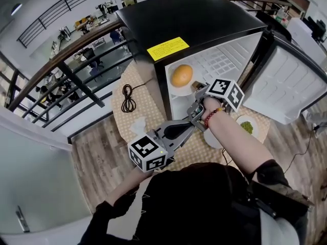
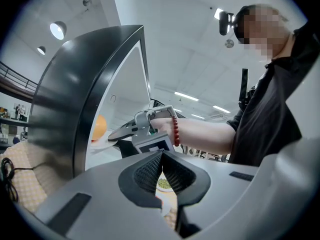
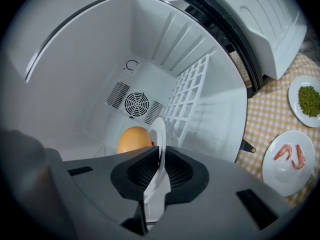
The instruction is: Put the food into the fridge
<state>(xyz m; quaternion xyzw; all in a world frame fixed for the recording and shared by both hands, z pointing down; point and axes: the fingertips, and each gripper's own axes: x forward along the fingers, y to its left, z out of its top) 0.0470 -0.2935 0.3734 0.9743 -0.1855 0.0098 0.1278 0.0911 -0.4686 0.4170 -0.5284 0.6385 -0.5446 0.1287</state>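
An orange (image 1: 181, 75) lies on a white plate (image 1: 172, 89) inside the open mini fridge (image 1: 194, 24). My right gripper (image 1: 197, 89) reaches into the fridge and is shut on that plate's rim (image 3: 159, 134). The right gripper view shows the orange (image 3: 134, 139) just beyond the jaws, in front of the fridge's back wall fan. My left gripper (image 1: 191, 122) hangs shut and empty in front of the fridge, below the right one. Its own view (image 2: 161, 169) looks up at the right gripper (image 2: 116, 133) and the orange (image 2: 100, 126).
The fridge door (image 1: 291, 86) stands open to the right. On the checked tablecloth (image 3: 260, 119) sit a plate of green peas (image 3: 308, 100) and a plate with two shrimps (image 3: 290, 156). A black cable (image 1: 127, 98) lies left of the fridge, beside a railing (image 1: 66, 70).
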